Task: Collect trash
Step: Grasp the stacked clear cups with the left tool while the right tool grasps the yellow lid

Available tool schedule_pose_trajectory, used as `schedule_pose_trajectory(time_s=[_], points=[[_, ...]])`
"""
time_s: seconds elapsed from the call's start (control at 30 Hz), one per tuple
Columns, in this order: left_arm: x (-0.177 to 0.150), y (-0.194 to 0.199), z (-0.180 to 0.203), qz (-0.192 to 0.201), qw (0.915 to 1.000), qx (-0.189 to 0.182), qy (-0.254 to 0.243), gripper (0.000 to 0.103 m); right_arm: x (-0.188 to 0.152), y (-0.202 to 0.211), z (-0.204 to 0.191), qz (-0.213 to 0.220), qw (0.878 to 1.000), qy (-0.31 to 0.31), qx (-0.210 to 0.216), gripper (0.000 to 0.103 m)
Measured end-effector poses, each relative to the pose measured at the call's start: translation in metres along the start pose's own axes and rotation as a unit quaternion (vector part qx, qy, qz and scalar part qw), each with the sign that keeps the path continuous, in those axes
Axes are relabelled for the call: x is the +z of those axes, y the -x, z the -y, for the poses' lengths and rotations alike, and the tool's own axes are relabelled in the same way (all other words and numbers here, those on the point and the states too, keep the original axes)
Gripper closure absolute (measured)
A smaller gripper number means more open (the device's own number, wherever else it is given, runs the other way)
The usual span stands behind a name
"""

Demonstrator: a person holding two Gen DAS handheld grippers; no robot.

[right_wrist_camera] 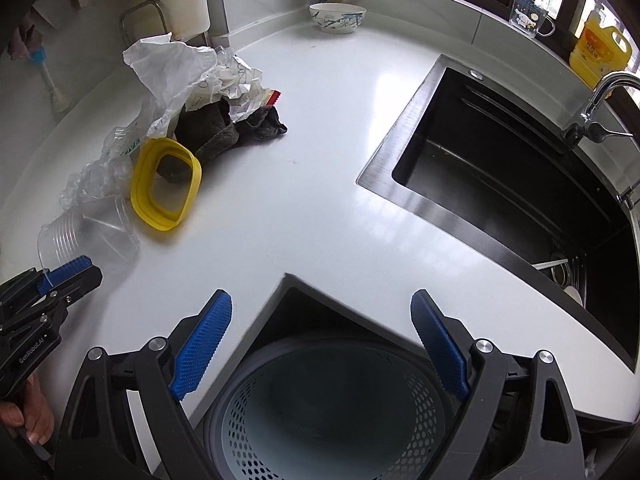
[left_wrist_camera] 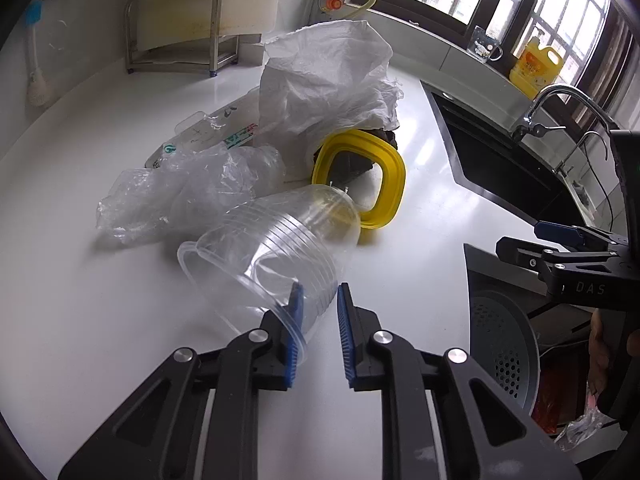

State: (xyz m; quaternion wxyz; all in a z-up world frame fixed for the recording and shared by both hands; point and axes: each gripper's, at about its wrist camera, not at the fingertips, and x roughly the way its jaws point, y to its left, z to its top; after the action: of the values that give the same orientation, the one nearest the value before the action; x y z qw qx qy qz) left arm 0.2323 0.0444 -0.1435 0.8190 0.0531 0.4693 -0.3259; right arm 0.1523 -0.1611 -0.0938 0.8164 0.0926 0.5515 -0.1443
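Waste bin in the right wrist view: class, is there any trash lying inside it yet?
No: the perforated grey waste bin below the counter edge shows only a bare interior, with nothing lying in the part that is visible.

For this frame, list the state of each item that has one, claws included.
Left claw: partly open, astride the cup rim, one finger inside.
Right claw: open, empty, above the bin.
Clear plastic cup: lying on its side on the counter.
Yellow lid frame: tilted, propped against the pile.
White plastic bag: crumpled.
Trash bin: uncovered; looks empty.
Sink: no water running.
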Motion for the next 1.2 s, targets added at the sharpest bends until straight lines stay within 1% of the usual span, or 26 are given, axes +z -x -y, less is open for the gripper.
schedule_pose_trajectory(time_s=[0.07, 0.13, 0.43, 0.57, 0.67, 0.77, 0.83, 0.87, 0.9, 0.93, 1.0, 1.03, 1.07, 1.1, 1.2], points=[[-0.001, 0.002, -0.004, 0.001, 0.9999, 0.002, 0.015, 0.095, 0.004, -0.002, -0.005, 0.005, 1.000, 0.003, 0.007, 0.016], [-0.002, 0.006, -0.008, 0.005, 0.9996, 0.013, 0.025, 0.095, 0.008, -0.005, -0.012, 0.010, 1.000, 0.005, 0.017, 0.016], [-0.007, 0.027, -0.022, 0.015, 0.9956, 0.081, 0.045, 0.097, 0.031, -0.030, -0.043, 0.025, 0.998, 0.002, 0.064, 0.016], [-0.009, 0.032, -0.026, 0.016, 0.9942, 0.092, 0.053, 0.097, 0.042, -0.043, -0.048, 0.026, 0.996, -0.013, 0.084, 0.016], [-0.010, 0.034, -0.027, 0.016, 0.9935, 0.098, 0.055, 0.097, 0.050, -0.055, -0.051, 0.026, 0.996, -0.016, 0.083, 0.016], [-0.010, 0.034, -0.027, 0.015, 0.9931, 0.103, 0.055, 0.097, 0.060, -0.066, -0.052, 0.025, 0.995, -0.022, 0.094, 0.016], [-0.010, 0.035, -0.026, 0.016, 0.9928, 0.105, 0.056, 0.097, 0.065, -0.071, -0.054, 0.025, 0.995, -0.022, 0.092, 0.017], [-0.010, 0.036, -0.026, 0.016, 0.9926, 0.106, 0.057, 0.097, 0.067, -0.073, -0.054, 0.026, 0.995, -0.023, 0.096, 0.019], [-0.010, 0.036, -0.026, 0.016, 0.9924, 0.107, 0.057, 0.097, 0.068, -0.074, -0.055, 0.026, 0.994, -0.023, 0.101, 0.031], [-0.010, 0.037, -0.025, 0.016, 0.9924, 0.107, 0.058, 0.097, 0.069, -0.075, -0.057, 0.023, 0.993, -0.020, 0.110, 0.038], [-0.011, 0.039, -0.025, 0.017, 0.9921, 0.108, 0.061, 0.097, 0.070, -0.073, -0.062, 0.020, 0.992, -0.008, 0.126, 0.062], [-0.012, 0.039, -0.024, 0.017, 0.9920, 0.108, 0.062, 0.097, 0.069, -0.072, -0.065, 0.021, 0.991, 0.002, 0.129, 0.070], [-0.012, 0.040, -0.024, 0.017, 0.9919, 0.109, 0.063, 0.097, 0.069, -0.070, -0.068, 0.019, 0.991, 0.013, 0.129, 0.088], [-0.012, 0.041, -0.022, 0.018, 0.9918, 0.110, 0.063, 0.097, 0.068, -0.069, -0.070, 0.018, 0.991, 0.021, 0.130, 0.094], [-0.012, 0.044, -0.019, 0.020, 0.9914, 0.112, 0.065, 0.097, 0.062, -0.060, -0.071, 0.023, 0.989, 0.023, 0.143, 0.097]])
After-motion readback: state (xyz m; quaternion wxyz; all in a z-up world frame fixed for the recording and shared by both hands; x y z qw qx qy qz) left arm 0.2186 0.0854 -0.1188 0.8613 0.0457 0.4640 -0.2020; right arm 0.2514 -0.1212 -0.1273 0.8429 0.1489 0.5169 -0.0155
